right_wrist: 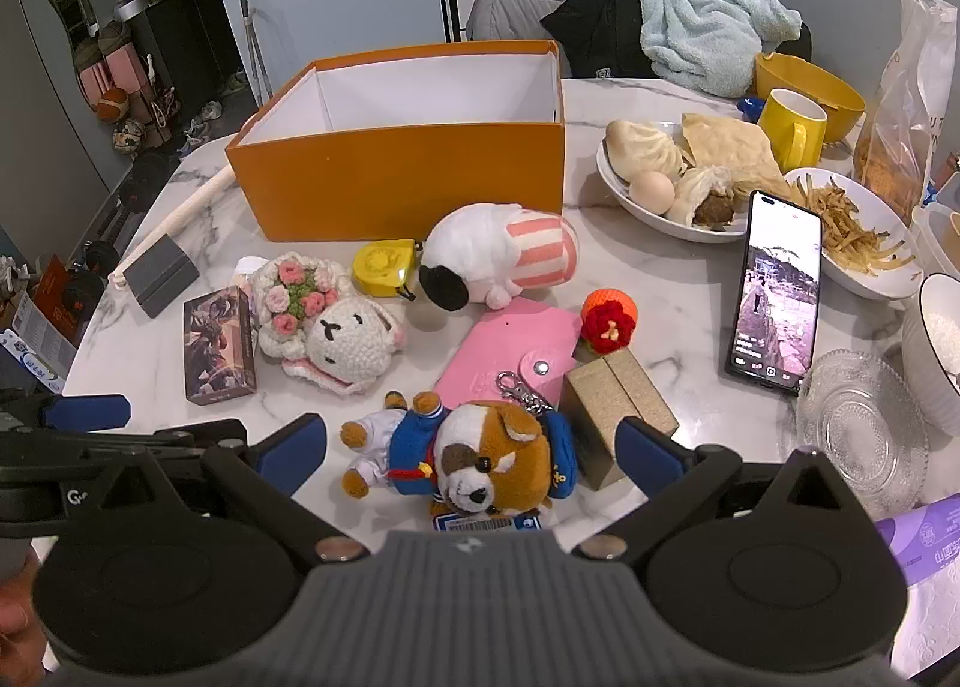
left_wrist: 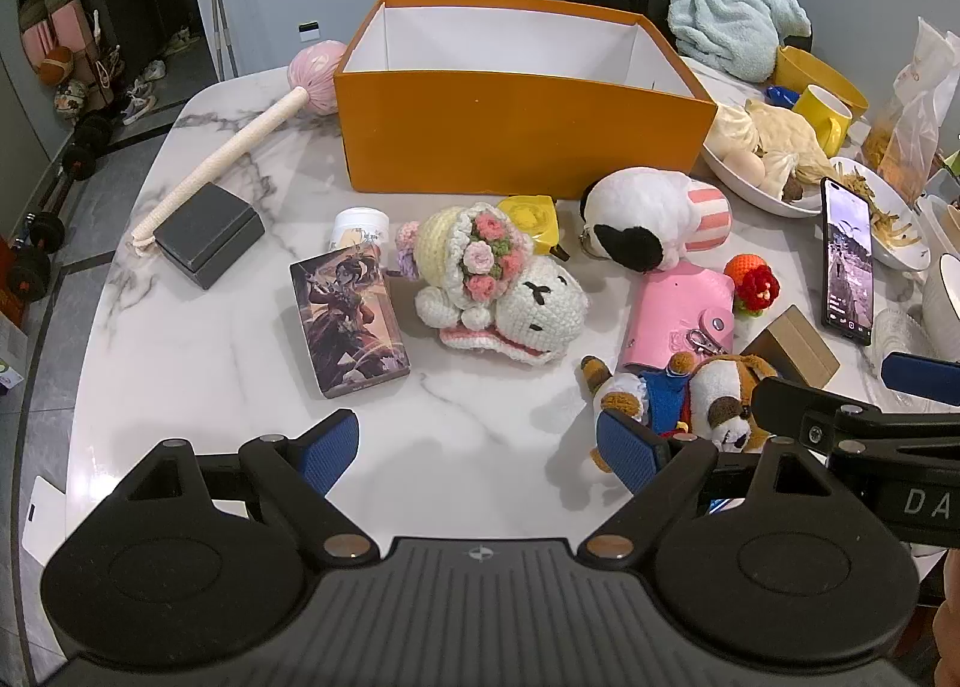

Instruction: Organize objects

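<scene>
An open orange box [left_wrist: 516,141] [right_wrist: 408,177] stands at the back of the marble table, white inside. In front of it lie a crocheted white bunny with flowers [left_wrist: 510,291] [right_wrist: 336,321], a black-and-white plush [left_wrist: 648,219] [right_wrist: 498,255], a pink wallet [left_wrist: 678,321] [right_wrist: 510,351], a picture card box [left_wrist: 348,321] [right_wrist: 219,345] and a brown-and-white dog plush in blue [left_wrist: 690,399] [right_wrist: 474,453]. My left gripper [left_wrist: 477,453] is open over bare table. My right gripper [right_wrist: 471,453] is open, its fingers either side of the dog plush, not touching it.
A dark grey box [left_wrist: 207,234], a pink-headed stick [left_wrist: 240,147], a yellow tape measure [right_wrist: 384,267], a crocheted strawberry [right_wrist: 609,321] and a tan box [right_wrist: 618,405] lie around. At the right stand a phone [right_wrist: 774,291], food bowls [right_wrist: 660,219], a yellow mug [right_wrist: 792,126] and a glass dish [right_wrist: 858,423].
</scene>
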`<state>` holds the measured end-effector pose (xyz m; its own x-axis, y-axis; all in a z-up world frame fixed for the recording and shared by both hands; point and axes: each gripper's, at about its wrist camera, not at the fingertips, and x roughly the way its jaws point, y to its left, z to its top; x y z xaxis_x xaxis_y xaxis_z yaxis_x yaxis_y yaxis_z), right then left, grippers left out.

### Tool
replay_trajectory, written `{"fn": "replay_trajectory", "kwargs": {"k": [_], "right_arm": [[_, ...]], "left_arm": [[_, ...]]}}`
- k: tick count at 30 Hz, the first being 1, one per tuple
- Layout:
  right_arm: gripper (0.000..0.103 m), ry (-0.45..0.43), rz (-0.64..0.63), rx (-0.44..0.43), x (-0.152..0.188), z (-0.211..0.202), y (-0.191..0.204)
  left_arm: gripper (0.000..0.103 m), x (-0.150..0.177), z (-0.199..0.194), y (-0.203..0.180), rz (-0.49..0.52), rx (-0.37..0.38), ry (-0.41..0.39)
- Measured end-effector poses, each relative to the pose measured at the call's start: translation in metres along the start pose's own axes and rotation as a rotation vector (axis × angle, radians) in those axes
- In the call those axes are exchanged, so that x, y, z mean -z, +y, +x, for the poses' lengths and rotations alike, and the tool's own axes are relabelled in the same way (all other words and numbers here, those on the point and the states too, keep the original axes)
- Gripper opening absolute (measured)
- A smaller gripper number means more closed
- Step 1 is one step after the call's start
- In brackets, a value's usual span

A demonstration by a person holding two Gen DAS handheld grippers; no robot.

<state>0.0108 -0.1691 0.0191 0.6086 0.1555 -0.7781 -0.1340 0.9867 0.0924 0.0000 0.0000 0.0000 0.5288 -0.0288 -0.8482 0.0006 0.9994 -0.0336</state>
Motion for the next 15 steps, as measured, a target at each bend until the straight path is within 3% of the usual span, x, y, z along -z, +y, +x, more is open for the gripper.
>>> {"fn": "replay_trajectory", "kwargs": {"k": [15], "right_arm": [[0.102,-0.004,-0.002,0.003,0.0003,0.0,0.0014]], "left_arm": [[0.102,0.0032,-0.002,0.0013,-0.002,0.006,0.002]]}}
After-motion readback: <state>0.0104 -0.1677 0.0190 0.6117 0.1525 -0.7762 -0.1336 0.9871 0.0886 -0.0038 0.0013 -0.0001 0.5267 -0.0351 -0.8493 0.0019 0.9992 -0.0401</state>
